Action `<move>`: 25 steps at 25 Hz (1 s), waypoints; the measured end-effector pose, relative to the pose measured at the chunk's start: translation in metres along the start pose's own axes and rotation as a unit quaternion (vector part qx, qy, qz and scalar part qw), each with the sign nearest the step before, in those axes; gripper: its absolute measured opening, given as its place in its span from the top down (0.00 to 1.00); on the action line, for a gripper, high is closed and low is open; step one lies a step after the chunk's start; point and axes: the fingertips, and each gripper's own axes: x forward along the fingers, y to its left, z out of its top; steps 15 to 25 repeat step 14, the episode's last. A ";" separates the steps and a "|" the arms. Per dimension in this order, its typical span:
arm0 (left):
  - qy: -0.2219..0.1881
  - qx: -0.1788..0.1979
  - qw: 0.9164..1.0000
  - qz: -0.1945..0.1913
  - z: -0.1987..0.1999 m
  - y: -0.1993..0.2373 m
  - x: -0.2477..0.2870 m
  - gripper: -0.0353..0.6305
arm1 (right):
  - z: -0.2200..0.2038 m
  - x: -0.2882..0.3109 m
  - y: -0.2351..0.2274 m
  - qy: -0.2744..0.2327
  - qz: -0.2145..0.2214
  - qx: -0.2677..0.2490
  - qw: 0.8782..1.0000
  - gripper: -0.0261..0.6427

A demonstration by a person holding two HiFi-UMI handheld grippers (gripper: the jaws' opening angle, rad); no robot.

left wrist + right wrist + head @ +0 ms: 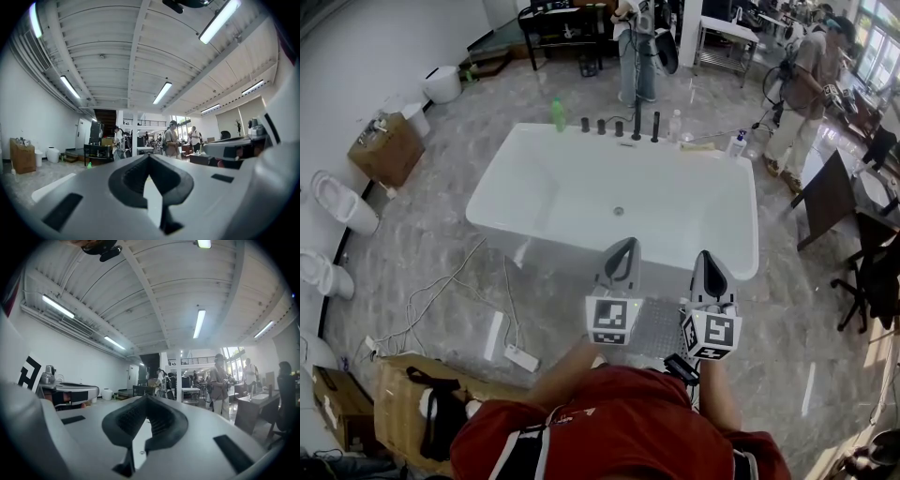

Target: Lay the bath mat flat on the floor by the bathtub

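just short of the bathtub (581, 187), i am holding the left gripper (625, 244) and right gripper (706, 256) level, jaws pressed together on nothing visible.

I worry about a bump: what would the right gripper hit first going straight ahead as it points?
Probably nothing close. The right gripper points level across the bathtub, seemingly above its rim; its own view shows only people and tables far off. Depth is unclear.
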 end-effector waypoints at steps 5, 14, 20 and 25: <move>-0.001 -0.007 1.000 -0.004 0.000 -0.001 0.000 0.93 | 0.000 -0.002 -0.003 0.001 -0.003 -0.001 1.000 0.94; -0.012 -0.015 1.000 0.001 0.005 -0.005 0.001 0.93 | 0.002 -0.003 -0.010 -0.004 -0.004 0.013 1.000 0.94; -0.012 -0.015 1.000 0.001 0.005 -0.005 0.001 0.93 | 0.002 -0.003 -0.010 -0.004 -0.004 0.013 1.000 0.94; -0.012 -0.015 1.000 0.001 0.005 -0.005 0.001 0.93 | 0.002 -0.003 -0.010 -0.004 -0.004 0.013 1.000 0.94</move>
